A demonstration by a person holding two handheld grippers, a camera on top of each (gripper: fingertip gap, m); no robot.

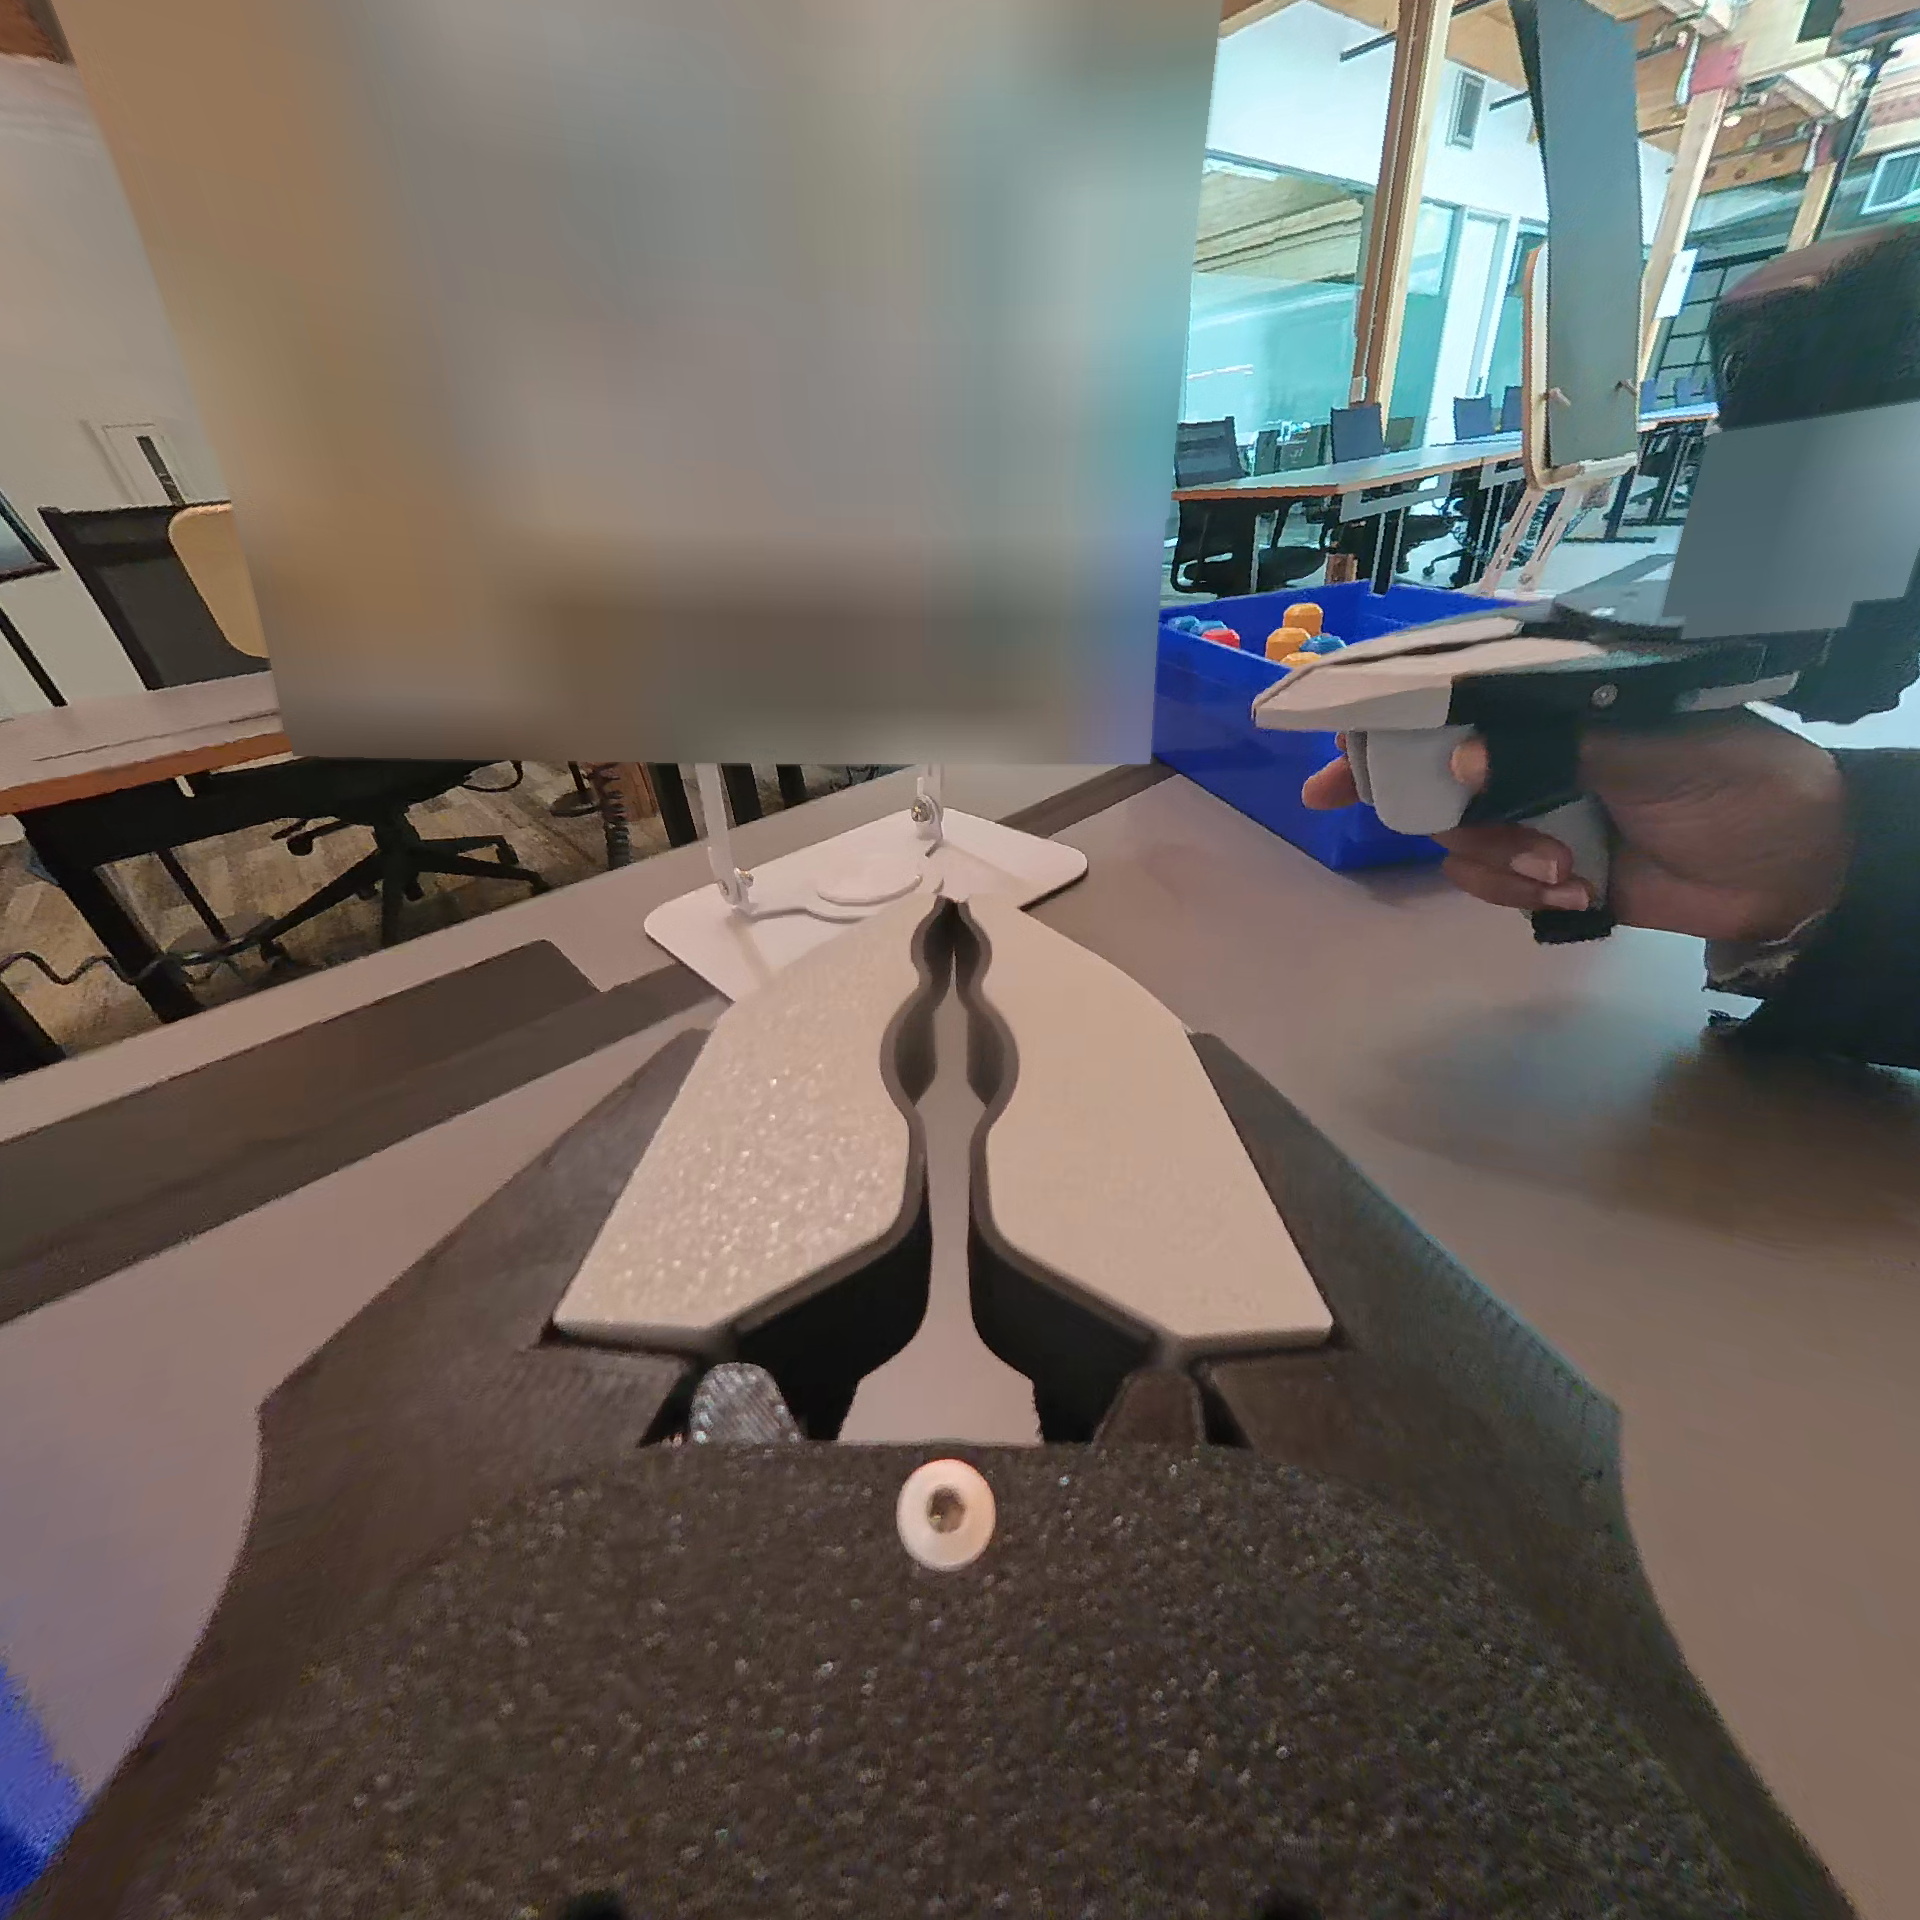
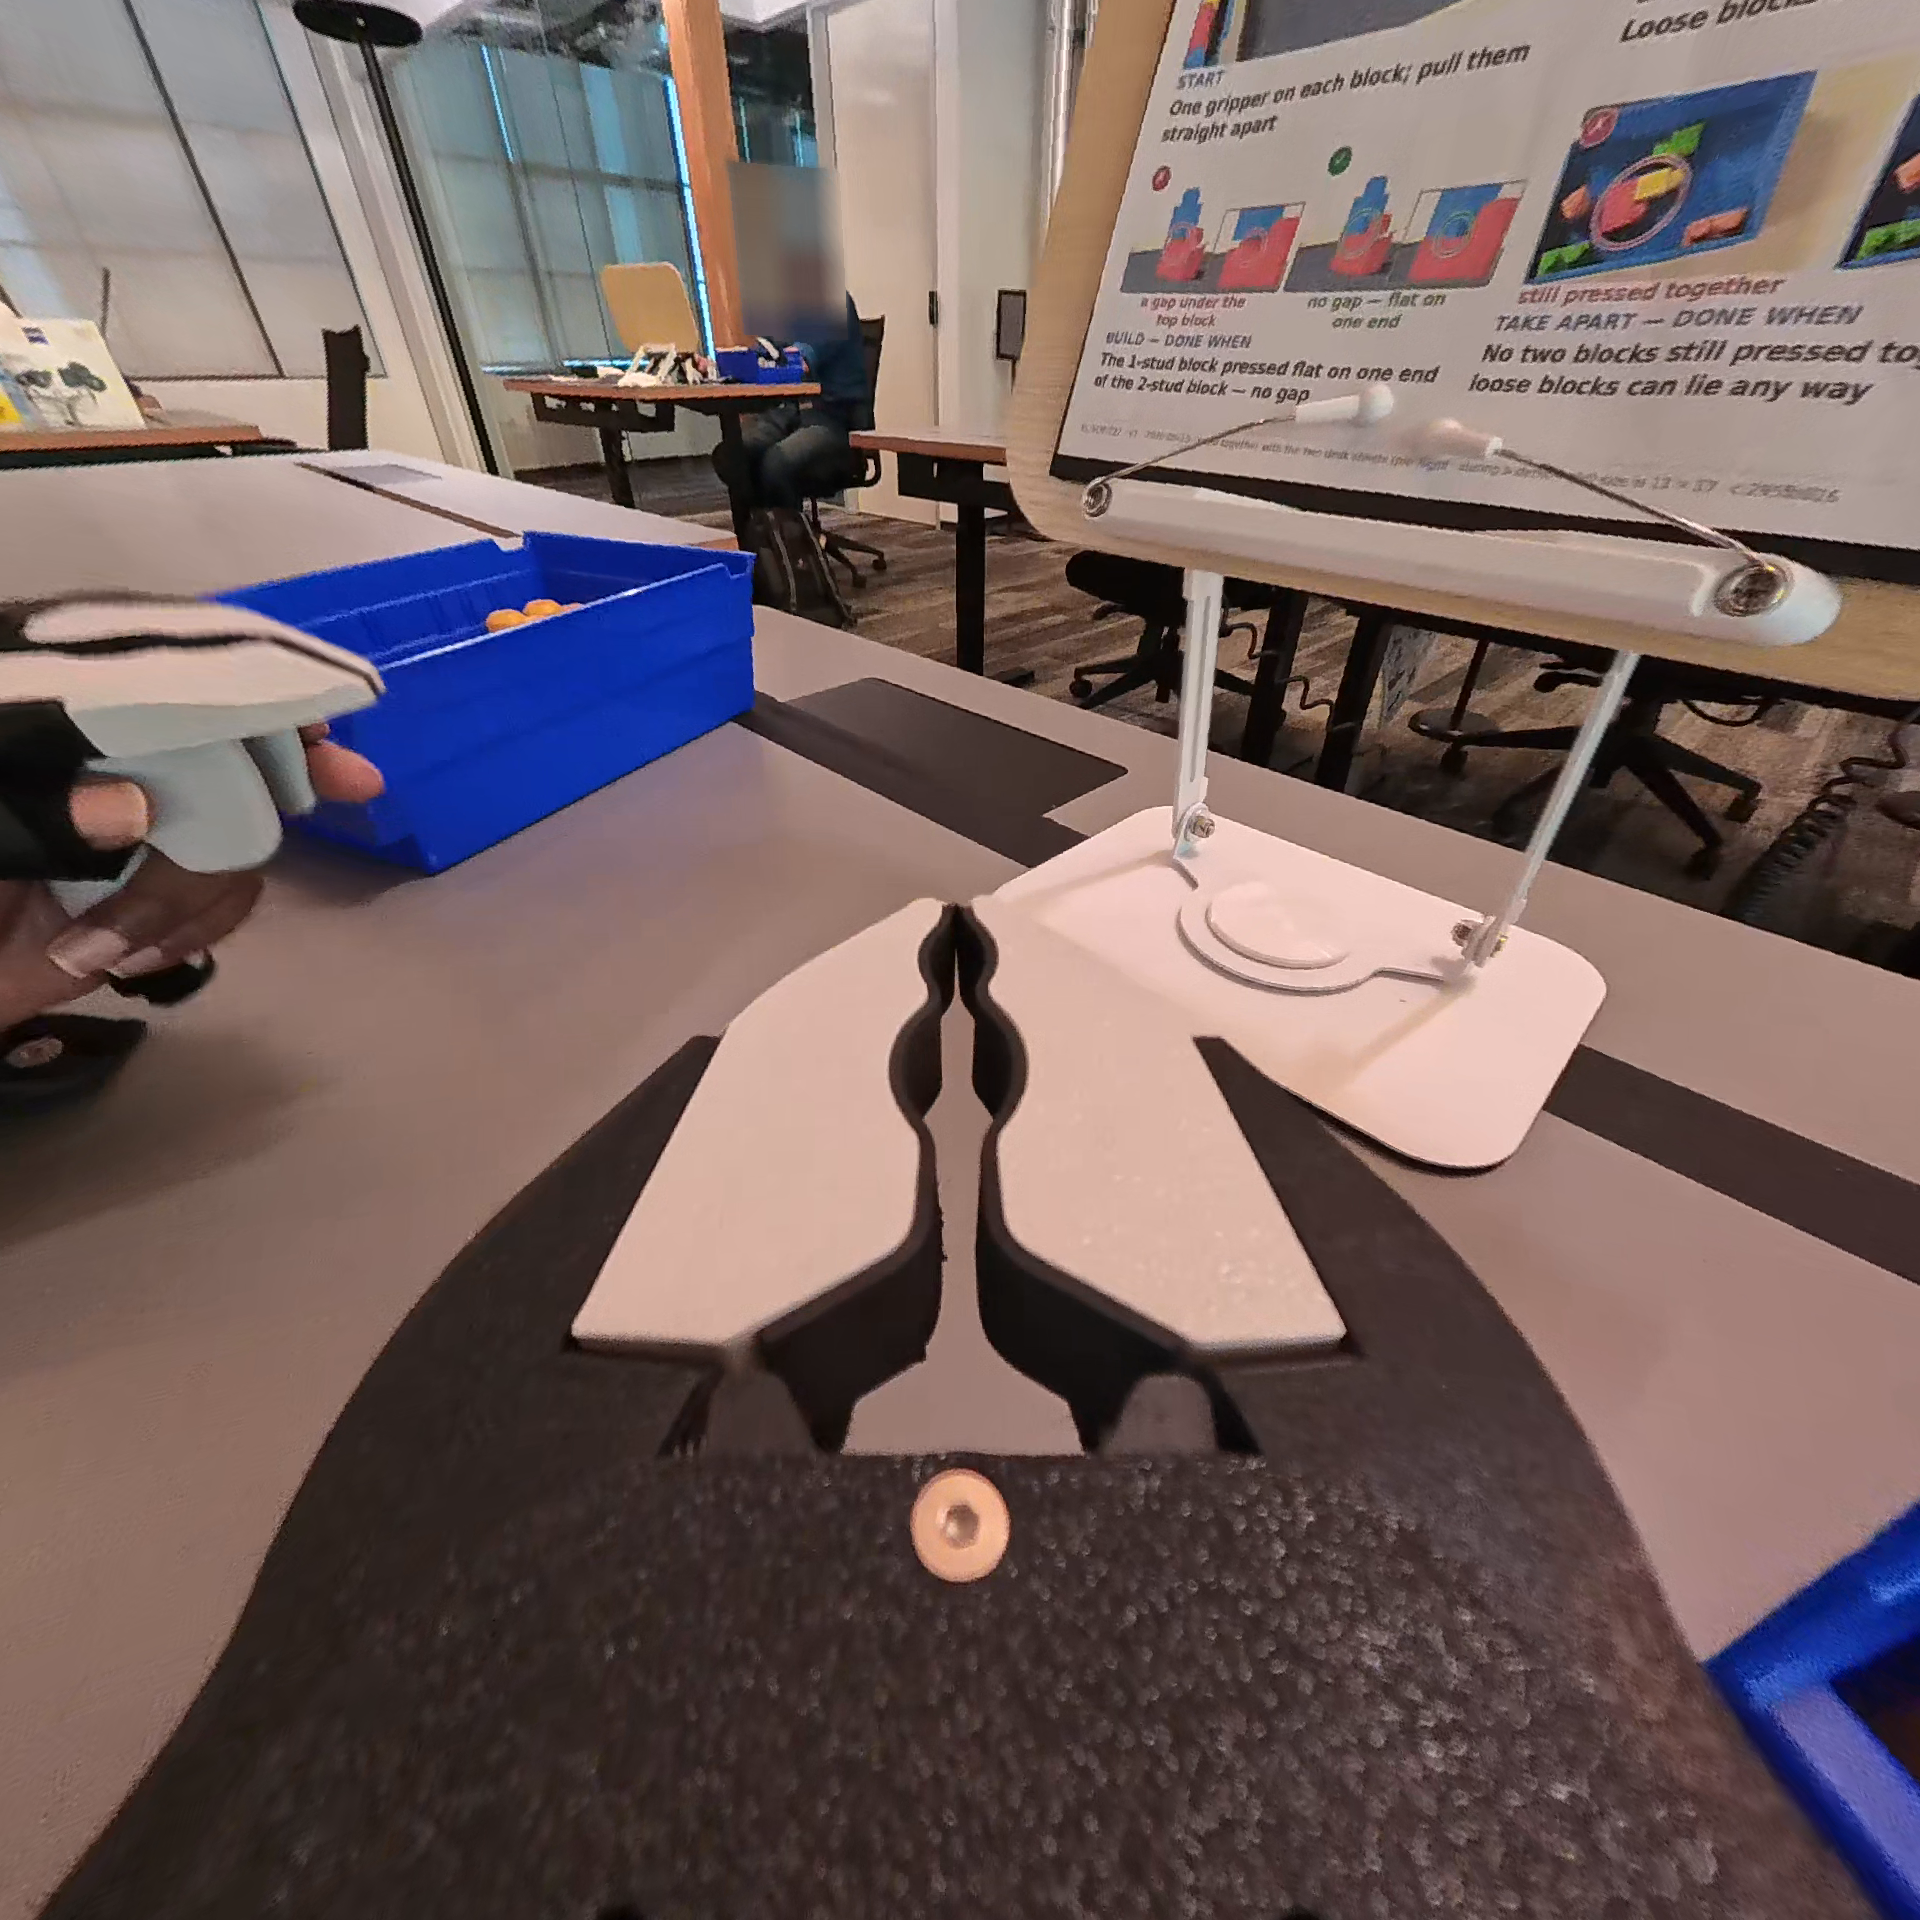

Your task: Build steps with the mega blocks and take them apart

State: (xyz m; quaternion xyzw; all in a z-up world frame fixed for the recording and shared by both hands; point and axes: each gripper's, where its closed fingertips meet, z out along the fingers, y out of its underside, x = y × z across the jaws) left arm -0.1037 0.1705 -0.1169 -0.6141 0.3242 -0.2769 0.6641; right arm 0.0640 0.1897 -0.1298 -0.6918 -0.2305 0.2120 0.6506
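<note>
Looking along the left gripper (image 1: 954, 914), its fingers are sitting pressed together with nothing between them, hovering low over the grey table (image 1: 1455, 1195). Straight ahead of the tips, the white base of a stand (image 1: 997, 862) is resting on the table. Off to the front right, the other gripper is showing side-on in a hand (image 1: 1683, 821), and beyond it a blue bin (image 1: 1247, 748) is holding a few colourful blocks (image 1: 1294, 636), orange ones mostly.

Switching to the right gripper (image 2: 956, 914), same deal: fingers are closed together and gripping nothing. The stand's base is lying just ahead and to the right, carrying an instruction board (image 2: 1507, 260). The bin is sitting well off to the front left with orange blocks peeking over its rim.

Progress-wise, I'm guessing nothing is started: no steps are standing on the table, blocks are waiting in the bin, so building and pulling apart both remain.
</note>
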